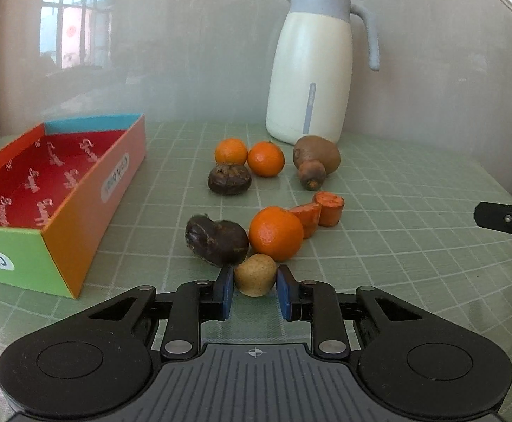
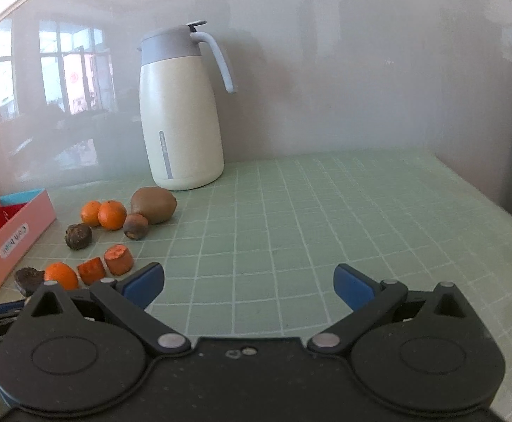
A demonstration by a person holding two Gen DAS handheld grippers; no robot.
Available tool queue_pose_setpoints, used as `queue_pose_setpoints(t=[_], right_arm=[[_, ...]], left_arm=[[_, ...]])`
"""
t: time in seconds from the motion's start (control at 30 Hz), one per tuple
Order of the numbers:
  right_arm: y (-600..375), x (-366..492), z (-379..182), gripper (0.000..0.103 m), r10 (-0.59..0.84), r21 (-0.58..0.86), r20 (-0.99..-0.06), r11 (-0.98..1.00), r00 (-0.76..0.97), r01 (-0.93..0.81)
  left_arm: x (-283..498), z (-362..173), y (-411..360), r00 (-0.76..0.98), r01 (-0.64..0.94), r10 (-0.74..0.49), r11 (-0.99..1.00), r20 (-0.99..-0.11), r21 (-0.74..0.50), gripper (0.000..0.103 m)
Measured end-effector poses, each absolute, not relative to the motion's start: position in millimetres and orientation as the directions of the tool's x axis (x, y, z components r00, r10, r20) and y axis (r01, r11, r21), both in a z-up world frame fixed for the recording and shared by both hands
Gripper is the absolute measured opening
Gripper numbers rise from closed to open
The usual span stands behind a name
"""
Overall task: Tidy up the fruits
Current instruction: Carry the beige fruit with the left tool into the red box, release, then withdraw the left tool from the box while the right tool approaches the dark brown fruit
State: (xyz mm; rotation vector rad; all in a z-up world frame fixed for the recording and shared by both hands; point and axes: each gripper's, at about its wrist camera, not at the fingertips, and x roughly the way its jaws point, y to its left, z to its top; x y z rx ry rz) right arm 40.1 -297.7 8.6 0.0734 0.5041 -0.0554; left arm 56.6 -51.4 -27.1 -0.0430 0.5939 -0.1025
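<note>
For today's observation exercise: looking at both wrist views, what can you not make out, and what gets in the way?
- Colourful box, left wrist view: its left end is cut off by the picture edge.
- Small yellow fruit: its underside is hidden; the left gripper is shut on it.
- Box label, right wrist view: too small to read.
- Right gripper, open: in the left wrist view only one tip shows.

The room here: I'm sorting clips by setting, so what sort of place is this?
Probably a home, at a dining or kitchen table: a green checked tablecloth, a cream thermal jug by the wall, and a window reflection showing a lived-in room.
</note>
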Motion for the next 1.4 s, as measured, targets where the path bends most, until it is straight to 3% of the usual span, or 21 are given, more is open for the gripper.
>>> queue_pose_setpoints(t=[0.17, 0.47, 0.77, 1.07, 1.13, 1.2, 1.4], right_arm=[[-297, 43, 4, 0.103, -0.030, 0.066, -0.505, 0.995, 0.863, 0.073], [-272, 46, 2, 0.103, -0.012, 0.035, -0.507, 0.999, 0.862, 0.034], [-238, 55, -1, 0.103, 0.026, 0.018, -0.505, 1.000, 0.863, -0.020], [-219, 64, -7, 0.103, 0.041, 0.019, -0.511, 0.999, 0.858, -0.037], [-217, 65, -7, 0.103, 0.046, 0.018, -0.513, 0.999, 0.857, -0.043], [-214, 65, -8, 0.103, 0.051, 0.017, -0.514, 0.999, 0.856, -0.049], [-212, 64, -7, 0.103, 0.055, 0.014, -0.511, 0.998, 0.858, -0.056]], left_arm=[[46, -15, -40, 0.861, 0.078, -0.094, 0.996, -0.499, -0.053, 0.026], [35, 12, 23, 0.917, -0.070, 0.053, 0.997, -0.396, -0.027, 0.026], [51, 7, 84, 0.901, -0.165, 0.135, 0.985, -0.412, -0.039, 0.026], [61, -5, 91, 0.884, -0.181, 0.143, 0.983, -0.445, -0.043, 0.026], [59, -4, 91, 0.888, -0.178, 0.141, 0.983, -0.438, -0.045, 0.038], [55, -3, 90, 0.895, -0.189, 0.156, 0.981, -0.419, -0.038, 0.078], [46, 2, 91, 0.905, -0.214, 0.184, 0.976, -0.383, -0.035, 0.084]])
